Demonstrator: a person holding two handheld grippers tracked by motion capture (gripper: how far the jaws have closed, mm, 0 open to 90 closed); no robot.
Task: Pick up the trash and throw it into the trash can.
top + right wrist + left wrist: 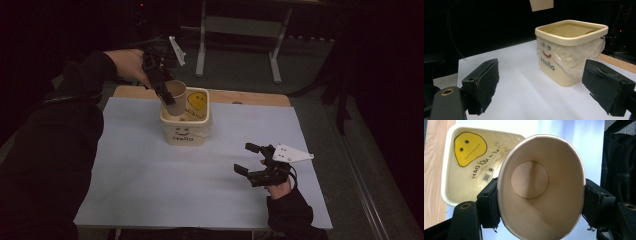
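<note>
Nearest the high camera, the right gripper (248, 159) hovers low over the pale sheet (150, 175) at the table's (260, 97) near right, its jaws spread wide with nothing between them, well apart from the cream bin (184, 131) marked "Hello". Farther back, the left gripper (166, 95) pinches a brown paper cup (176, 92) by its sides and holds it tilted just above the bin's open top. Seen along the left gripper's jaws, the cup (541, 187) is squeezed slightly oval, its mouth facing the camera, with a yellow smiley sticker (470, 147) inside the plastic-lined bin (445, 170) beyond it.
</note>
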